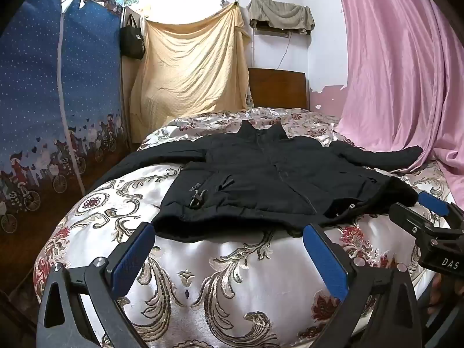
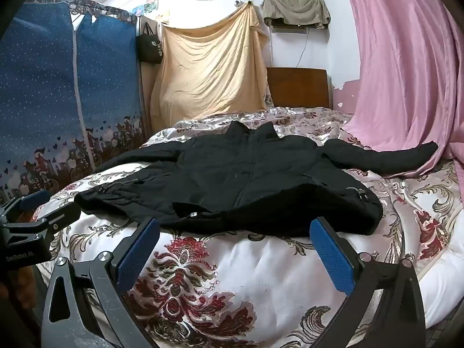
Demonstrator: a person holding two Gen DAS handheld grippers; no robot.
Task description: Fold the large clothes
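Left wrist view: left gripper [image 1: 229,249] jaws apart, empty, bottom centre; right gripper [image 2: 235,245] likewise. Mid-frame, black jacket [image 1: 261,179] lies flat on bed [image 1: 203,284], sleeves spread, hem nearest, likely ready for folding.

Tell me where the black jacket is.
The black jacket lies spread flat on the floral bedspread, collar toward the wooden headboard, just beyond both open grippers.

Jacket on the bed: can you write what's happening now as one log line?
stage: before first fold | black jacket: spread flat on bed, sleeves out | left gripper: open, empty | right gripper: open, empty
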